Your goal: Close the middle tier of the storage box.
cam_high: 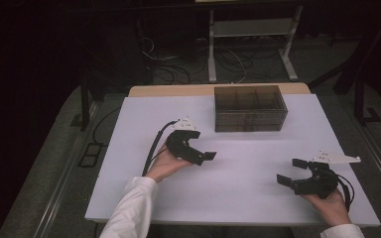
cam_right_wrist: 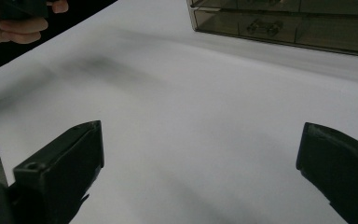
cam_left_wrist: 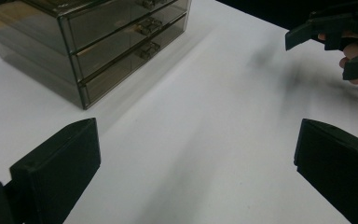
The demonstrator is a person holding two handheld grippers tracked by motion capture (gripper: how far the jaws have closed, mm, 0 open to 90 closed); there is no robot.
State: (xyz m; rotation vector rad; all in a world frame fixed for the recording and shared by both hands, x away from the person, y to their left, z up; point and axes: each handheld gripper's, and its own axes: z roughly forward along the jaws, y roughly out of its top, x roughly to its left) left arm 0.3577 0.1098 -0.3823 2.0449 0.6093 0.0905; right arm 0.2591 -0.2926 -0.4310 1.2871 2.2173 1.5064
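A smoky see-through drawer box [cam_high: 250, 109] stands at the back middle of the white table [cam_high: 238, 198]. Its three handled drawer fronts [cam_left_wrist: 121, 46] are shut and face me in the left gripper view. My left gripper [cam_high: 203, 145] hovers left of centre, a short way in front of the box, jaws wide apart and empty [cam_left_wrist: 196, 163]. Near the front right edge, my right gripper [cam_high: 290, 171] is also open with nothing in it [cam_right_wrist: 198, 168]. Its jaws point left across the table, with the box [cam_right_wrist: 284, 23] at the upper right of its view.
From the left gripper view, the right gripper [cam_left_wrist: 335, 42] shows at the top right with the hand holding it. The person's left hand [cam_right_wrist: 23, 23] appears at the right gripper view's top left. Behind the table are floor cables [cam_high: 178, 69] and a metal stand [cam_high: 250, 34].
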